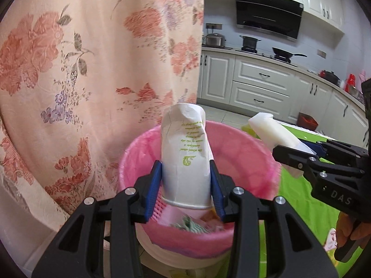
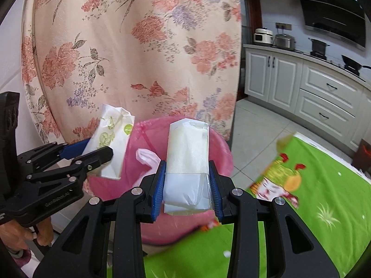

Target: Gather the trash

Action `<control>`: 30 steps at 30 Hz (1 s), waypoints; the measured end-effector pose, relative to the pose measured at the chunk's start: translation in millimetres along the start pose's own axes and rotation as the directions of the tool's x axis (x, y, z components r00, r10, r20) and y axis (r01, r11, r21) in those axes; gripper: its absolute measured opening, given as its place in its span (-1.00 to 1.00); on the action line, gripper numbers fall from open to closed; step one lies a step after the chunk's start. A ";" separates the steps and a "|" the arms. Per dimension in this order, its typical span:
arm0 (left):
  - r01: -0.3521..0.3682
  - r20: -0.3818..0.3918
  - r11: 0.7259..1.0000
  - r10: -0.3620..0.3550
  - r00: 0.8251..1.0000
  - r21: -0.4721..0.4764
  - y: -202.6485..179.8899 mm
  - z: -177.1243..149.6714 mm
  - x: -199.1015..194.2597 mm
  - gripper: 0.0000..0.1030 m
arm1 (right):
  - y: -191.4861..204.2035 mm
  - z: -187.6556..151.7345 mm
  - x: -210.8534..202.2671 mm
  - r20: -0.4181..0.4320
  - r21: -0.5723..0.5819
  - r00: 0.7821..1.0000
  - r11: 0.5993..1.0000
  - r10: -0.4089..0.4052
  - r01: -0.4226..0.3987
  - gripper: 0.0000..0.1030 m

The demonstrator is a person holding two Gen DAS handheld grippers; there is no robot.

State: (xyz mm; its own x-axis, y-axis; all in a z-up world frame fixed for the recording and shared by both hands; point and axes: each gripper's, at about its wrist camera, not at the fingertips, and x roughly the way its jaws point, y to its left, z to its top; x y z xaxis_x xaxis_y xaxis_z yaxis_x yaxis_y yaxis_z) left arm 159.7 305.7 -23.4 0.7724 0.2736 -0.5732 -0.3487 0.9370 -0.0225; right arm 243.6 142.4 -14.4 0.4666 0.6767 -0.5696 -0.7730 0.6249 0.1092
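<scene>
while both loads hang over the pink bin [image 1: 143, 153], left gripper [image 1: 185, 185] clamps a crushed paper cup [image 1: 185, 153], right gripper [image 2: 186, 185] a carton [image 2: 187, 162] (between its pads); dropping remains.

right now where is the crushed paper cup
Centre of the left wrist view: the paper cup is clamped in the left gripper, above the pink bin.

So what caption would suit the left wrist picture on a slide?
Left gripper clamps a crumpled paper cup above the pink-lined bin.
</scene>
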 end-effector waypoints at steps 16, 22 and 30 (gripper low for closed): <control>-0.045 -0.007 0.998 0.045 0.999 -0.032 11.8 5.4 20.2 0.00 | 0.4 14.1 33.2 -0.008 -0.017 1.000 1.000 0.025 -0.025 0.32; -0.087 0.027 0.996 0.088 0.996 -0.024 9.5 5.7 6.3 0.35 | -1.9 11.4 23.3 0.011 -0.006 1.000 1.000 0.012 -0.012 0.32; -0.115 0.061 0.993 0.116 0.991 -0.030 6.5 5.5 -14.8 0.87 | 2.0 13.3 8.8 0.023 -0.015 1.000 1.000 -0.004 0.005 0.33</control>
State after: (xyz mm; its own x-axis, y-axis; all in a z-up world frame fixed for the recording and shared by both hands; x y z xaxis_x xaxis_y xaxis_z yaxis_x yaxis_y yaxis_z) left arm 148.9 308.9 -10.6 0.7577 0.3935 -0.5206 -0.4506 0.8925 0.0188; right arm 251.9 154.8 -8.4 0.4800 0.6828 -0.5508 -0.7773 0.6221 0.0938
